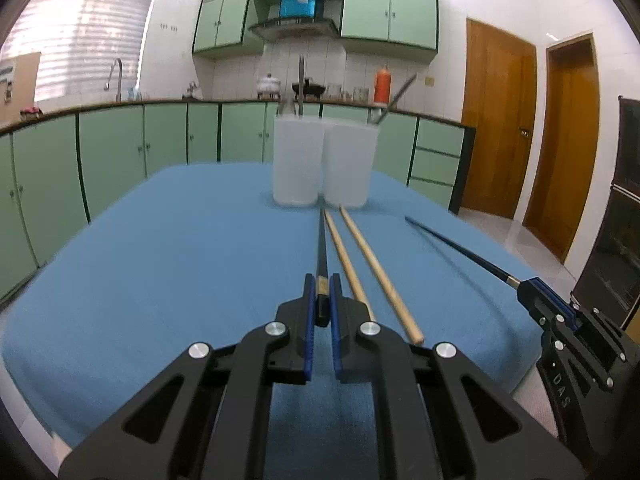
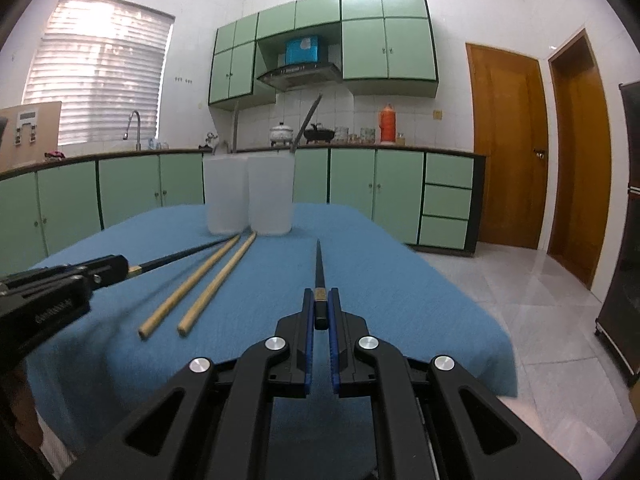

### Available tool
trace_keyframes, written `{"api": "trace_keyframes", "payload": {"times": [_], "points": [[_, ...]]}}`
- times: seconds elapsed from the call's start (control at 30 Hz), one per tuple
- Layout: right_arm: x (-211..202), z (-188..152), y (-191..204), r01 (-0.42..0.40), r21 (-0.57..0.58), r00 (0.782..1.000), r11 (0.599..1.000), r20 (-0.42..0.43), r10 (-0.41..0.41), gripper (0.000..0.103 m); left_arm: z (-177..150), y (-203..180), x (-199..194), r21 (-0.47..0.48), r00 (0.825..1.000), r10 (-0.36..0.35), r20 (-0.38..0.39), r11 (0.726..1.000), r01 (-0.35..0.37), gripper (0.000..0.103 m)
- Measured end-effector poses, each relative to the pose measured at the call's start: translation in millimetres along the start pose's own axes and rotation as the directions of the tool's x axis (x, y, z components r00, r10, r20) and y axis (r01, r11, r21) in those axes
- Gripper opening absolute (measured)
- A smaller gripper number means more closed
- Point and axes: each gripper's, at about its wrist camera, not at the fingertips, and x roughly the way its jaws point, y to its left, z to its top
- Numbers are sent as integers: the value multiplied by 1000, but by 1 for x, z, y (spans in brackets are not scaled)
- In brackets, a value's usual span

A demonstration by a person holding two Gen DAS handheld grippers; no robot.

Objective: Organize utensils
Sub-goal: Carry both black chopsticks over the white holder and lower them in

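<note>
Two black chopsticks (image 1: 321,248) (image 2: 319,264), each clamped in tongs (image 1: 322,292) (image 2: 320,304), tips forward

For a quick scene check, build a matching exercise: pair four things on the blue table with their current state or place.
Things:
1. left hand-held gripper
2. right hand-held gripper
3. two wooden chopsticks
4. two white cups

States:
A. standing side by side at the table's far end
B. lying loose on the blue cloth
C. shut on a black chopstick, left of the wooden pair
D. shut on a black chopstick, right of the wooden pair

Pairs: 1-C, 2-D, 3-B, 4-A
</note>
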Motion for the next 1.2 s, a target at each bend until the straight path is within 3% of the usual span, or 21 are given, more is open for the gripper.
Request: {"api": "trace_keyframes", "payload": {"times": [0.2,0.47,0.83,1.2], "points": [[-14,34,-7,-25,-2,997,1000,77,25,7,32,-3,-25,21,994,-2,112,1000,-1,5],[-14,103,-18,-134,-6,982,991,135,134,7,86,-3,-40,41,975,-32,221,999,23,5],[18,182,-23,-284,27,958,958,54,283,7,153,2,-36,54,970,-79,229,996,68,5],[51,224,-9,-360,23,933,933,10,360,7,187,8,-26,81,973,-95,211,994,80,5]]}}
